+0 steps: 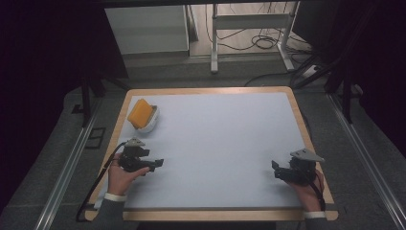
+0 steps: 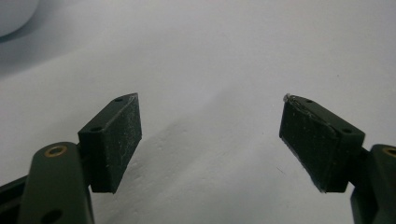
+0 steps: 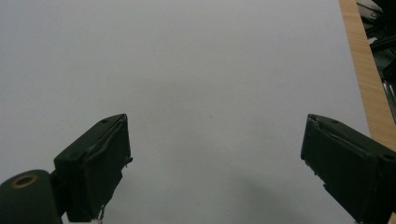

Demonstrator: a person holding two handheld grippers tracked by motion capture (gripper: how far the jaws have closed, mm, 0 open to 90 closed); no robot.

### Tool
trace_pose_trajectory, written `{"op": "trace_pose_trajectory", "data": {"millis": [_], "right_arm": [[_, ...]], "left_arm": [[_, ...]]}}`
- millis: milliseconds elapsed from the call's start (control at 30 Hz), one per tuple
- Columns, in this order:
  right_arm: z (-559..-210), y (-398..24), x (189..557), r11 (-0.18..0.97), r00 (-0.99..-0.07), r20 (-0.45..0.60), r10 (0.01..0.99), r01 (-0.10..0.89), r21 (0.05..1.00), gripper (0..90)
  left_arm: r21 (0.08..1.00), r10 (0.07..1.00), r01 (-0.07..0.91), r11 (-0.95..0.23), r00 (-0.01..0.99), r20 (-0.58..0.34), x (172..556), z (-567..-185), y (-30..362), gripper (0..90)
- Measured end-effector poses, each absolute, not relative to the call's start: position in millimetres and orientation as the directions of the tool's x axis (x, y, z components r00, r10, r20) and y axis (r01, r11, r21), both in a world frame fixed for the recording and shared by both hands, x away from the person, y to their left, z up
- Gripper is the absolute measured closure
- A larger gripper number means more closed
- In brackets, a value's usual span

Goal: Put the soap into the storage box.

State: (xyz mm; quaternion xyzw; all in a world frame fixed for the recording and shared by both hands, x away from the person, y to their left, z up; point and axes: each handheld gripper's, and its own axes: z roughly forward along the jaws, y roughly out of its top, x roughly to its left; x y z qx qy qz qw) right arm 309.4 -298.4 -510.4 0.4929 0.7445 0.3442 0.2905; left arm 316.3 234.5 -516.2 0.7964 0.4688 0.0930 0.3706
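At the far-left corner of the white, wood-edged surface (image 1: 215, 143), a yellow rectangular sponge (image 1: 139, 113) sits in a white bowl (image 1: 149, 123). Left claw (image 1: 152, 164) and right claw (image 1: 276, 168) rest low near the front edge, well apart, jaws wide, holding nothing. Judged a neutral ready pose; left claw is nearer the bowl.

Place: a lab or recording room.
Table (image 1: 297, 120): wood-edged with a white top, standing alone on grey carpet.
Far side: white metal frame legs (image 1: 214, 43), loose cables (image 1: 261, 40) on the floor.
Sides: dark surrounds, floor rails (image 1: 67, 167).
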Motion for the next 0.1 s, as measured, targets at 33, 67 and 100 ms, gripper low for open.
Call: {"op": "trace_pose_trajectory", "data": {"millis": [33,67,100], "right_arm": [[-509.8,-298.3,308.6,0.274,-0.346,-0.090,0.934,0.530,0.803,8.5],[-509.2,-297.9,307.9,0.273,-0.346,-0.091,0.934,0.525,0.806,8.5],[-508.2,-296.9,307.3,0.275,-0.354,-0.090,0.931,0.516,0.811,8.5]], "left_arm": [[0.677,0.815,0.678,-0.288,0.544,-0.198,316.7,-516.6,234.4,21.0],[0.675,0.816,0.679,-0.289,0.544,-0.198,316.8,-516.7,234.4,20.8],[0.674,0.816,0.680,-0.290,0.543,-0.197,316.7,-516.6,234.4,20.5]]}}
